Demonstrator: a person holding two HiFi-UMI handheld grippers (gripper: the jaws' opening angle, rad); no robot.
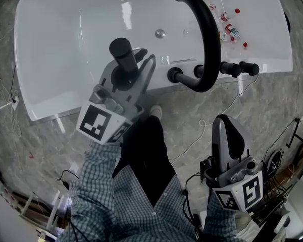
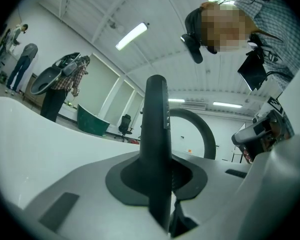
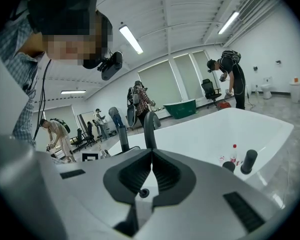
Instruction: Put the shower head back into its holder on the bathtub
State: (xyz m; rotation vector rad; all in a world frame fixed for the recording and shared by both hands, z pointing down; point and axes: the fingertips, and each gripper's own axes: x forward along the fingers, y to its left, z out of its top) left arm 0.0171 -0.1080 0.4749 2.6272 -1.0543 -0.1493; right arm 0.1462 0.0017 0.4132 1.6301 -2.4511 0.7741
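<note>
Left claw (image 1: 125,77) is clenched on the black shower head (image 1: 121,51). In the left gripper view the shower head (image 2: 155,119) stands upright, pinched between the two pads and sticking well above them. The head view puts it over the near rim of the white bathtub (image 1: 60,39), just left of the row of black knobs (image 1: 240,68) and the big arched faucet (image 1: 208,39), not touching either. The checked sleeve (image 1: 98,170) reaches forward, so the left claw sits roughly level, aimed across the tub.

Right claw (image 1: 226,123) hangs back over the marble floor (image 1: 187,116), well short of the rim and tipped a bit downward. Its jaws are pressed together with nothing in them, which is clear in the right gripper view (image 3: 151,170).

A few small bottles (image 1: 231,29) lie inside the tub beyond the faucet.
</note>
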